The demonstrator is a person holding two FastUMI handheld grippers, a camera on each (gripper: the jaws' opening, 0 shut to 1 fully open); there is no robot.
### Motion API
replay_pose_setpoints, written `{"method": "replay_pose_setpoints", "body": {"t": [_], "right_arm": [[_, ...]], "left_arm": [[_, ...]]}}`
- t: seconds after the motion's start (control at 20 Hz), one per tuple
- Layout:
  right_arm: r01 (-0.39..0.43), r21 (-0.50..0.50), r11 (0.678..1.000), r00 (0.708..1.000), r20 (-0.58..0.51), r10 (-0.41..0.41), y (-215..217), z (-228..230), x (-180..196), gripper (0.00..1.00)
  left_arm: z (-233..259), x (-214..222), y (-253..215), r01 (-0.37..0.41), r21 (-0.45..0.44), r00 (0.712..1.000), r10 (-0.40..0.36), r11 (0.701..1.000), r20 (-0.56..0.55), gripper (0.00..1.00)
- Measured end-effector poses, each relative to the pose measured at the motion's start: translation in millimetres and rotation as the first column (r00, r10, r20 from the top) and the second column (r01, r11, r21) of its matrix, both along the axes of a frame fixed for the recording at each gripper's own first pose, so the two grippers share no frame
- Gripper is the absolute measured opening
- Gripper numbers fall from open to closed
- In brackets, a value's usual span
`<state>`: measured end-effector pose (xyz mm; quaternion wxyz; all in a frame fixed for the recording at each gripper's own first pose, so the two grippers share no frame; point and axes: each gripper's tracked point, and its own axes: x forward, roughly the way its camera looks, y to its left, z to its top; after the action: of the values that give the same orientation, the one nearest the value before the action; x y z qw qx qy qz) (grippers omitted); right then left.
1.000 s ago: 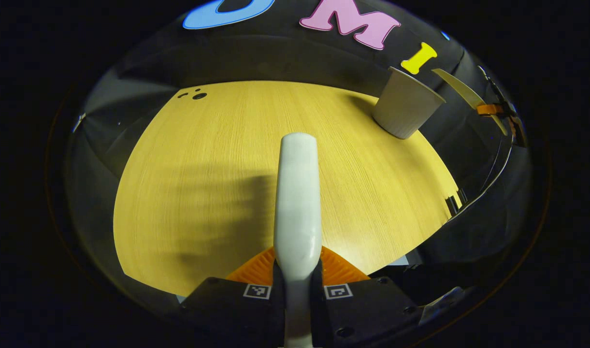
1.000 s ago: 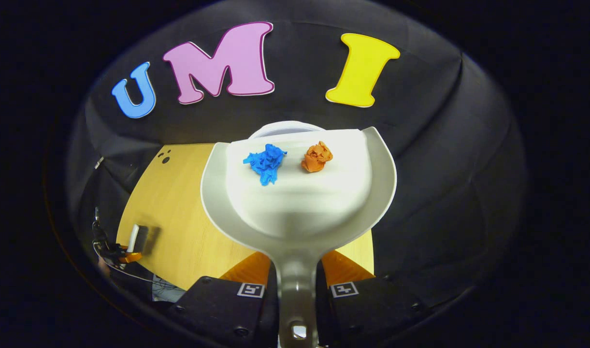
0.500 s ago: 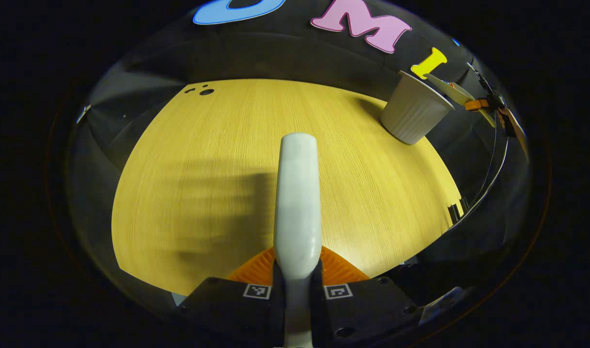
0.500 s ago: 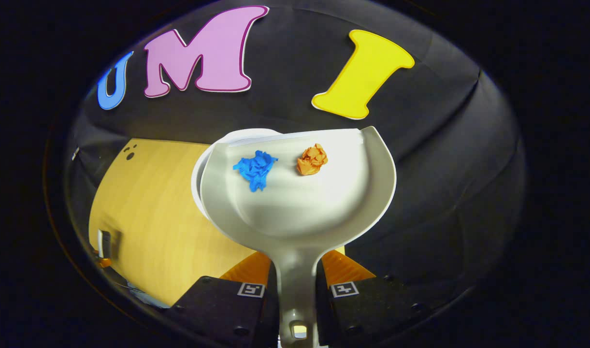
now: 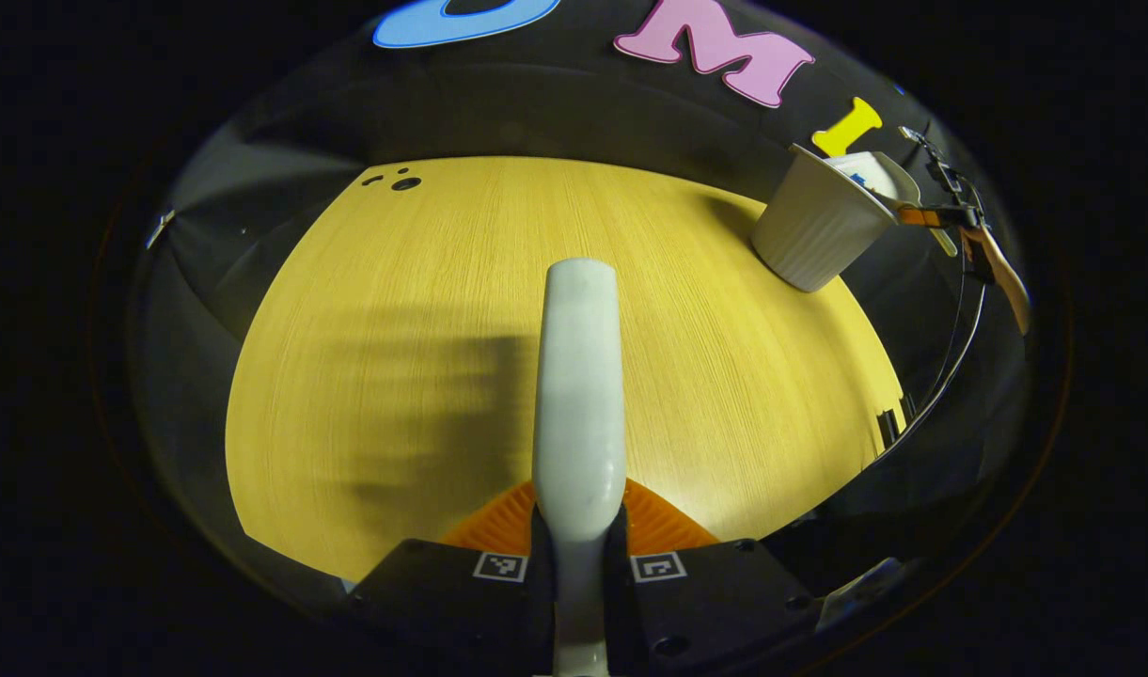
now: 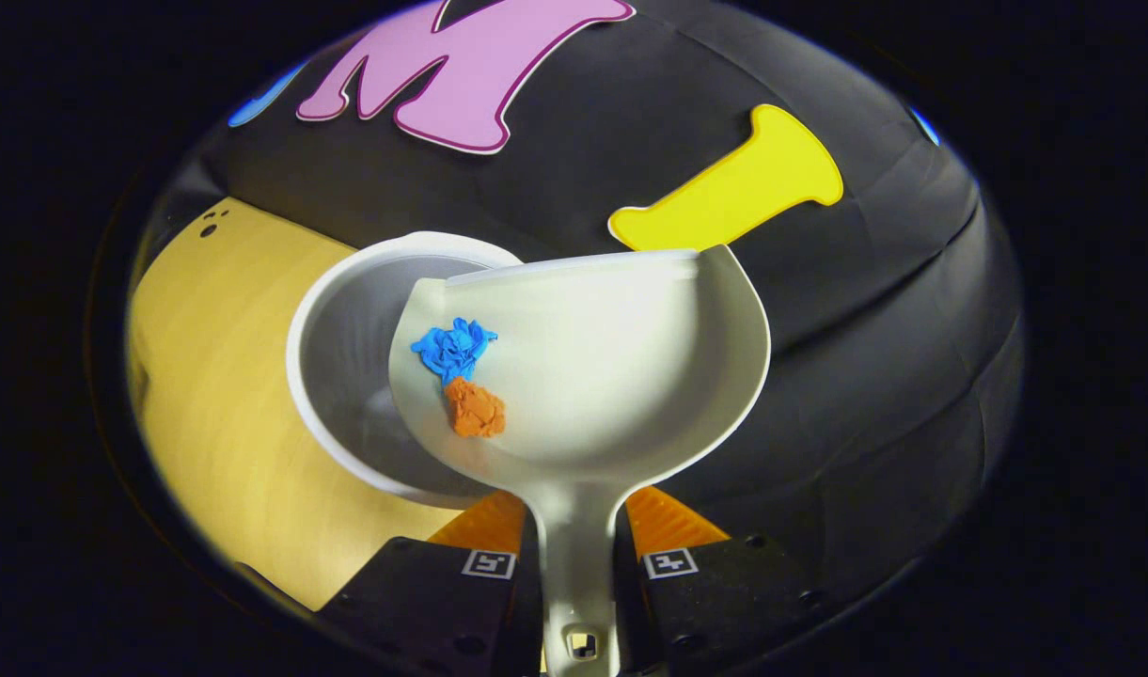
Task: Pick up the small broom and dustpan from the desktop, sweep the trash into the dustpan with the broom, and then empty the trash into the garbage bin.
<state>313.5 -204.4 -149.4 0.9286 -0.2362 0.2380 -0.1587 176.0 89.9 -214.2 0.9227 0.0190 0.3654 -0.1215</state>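
Two paper wads, blue (image 6: 454,346) and orange (image 6: 475,412), lie at the tilted dustpan's (image 6: 611,376) low side above the garbage bin (image 6: 348,329), seemingly about to drop. Right claw (image 6: 578,555) clamps its handle; left claw (image 5: 578,555) clamps the broom (image 5: 581,376) over the swept surface (image 5: 395,329). Only emptying remains.

A yellow wood-grain worktop (image 5: 423,310) with a curved far edge spreads across the left gripper view, its grain running away toward the booth's black cloth wall (image 5: 536,103) behind it. Three small dark round holes (image 5: 395,181) sit near the worktop's far left corner. A soft, striped shadow (image 5: 423,404) lies across the near middle of the surface. In the right gripper view the same worktop (image 6: 207,376) shows at the left, tilted, and the creased black cloth wall (image 6: 874,310) rises behind and to the right.
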Motion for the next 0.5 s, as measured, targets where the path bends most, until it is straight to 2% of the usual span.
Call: {"method": "replay_pose_setpoints", "body": {"t": [0.1, 0.15, 0.2, 0.3, 0.5], "right_arm": [[0.009, -0.121, 0.993, 1.0, -0.004, -0.01, -10, 4, 1, 0.34], [0.009, -0.174, 0.985, 1.0, -0.002, -0.01, -11, 4, 2, 0.29], [0.009, -0.228, 0.974, 1.0, 0.01, -0.007, -13, 9, 4, 0.34], [0.028, -0.326, 0.945, 0.999, 0.046, -0.014, -15, 18, 3, 0.34], [0.045, -0.445, 0.894, 0.997, 0.07, -0.015, -18, 21, 4, 0.34]], "left_arm": [[0, 1, 1, -0.011, 0.001, 1.0, 0.011, 1.0, -0.004, 0.25], [-1, 2, 1, -0.017, -0.004, 1.0, 0.017, 1.0, -0.01, 0.25], [-2, 2, 1, -0.021, -0.01, 1.0, 0.021, 1.0, -0.014, 0.25], [-6, 4, 5, -0.034, -0.012, 0.999, 0.034, 0.999, -0.028, 0.25], [-9, 9, 7, -0.063, -0.025, 0.997, 0.062, 0.998, -0.04, 0.25]]}}
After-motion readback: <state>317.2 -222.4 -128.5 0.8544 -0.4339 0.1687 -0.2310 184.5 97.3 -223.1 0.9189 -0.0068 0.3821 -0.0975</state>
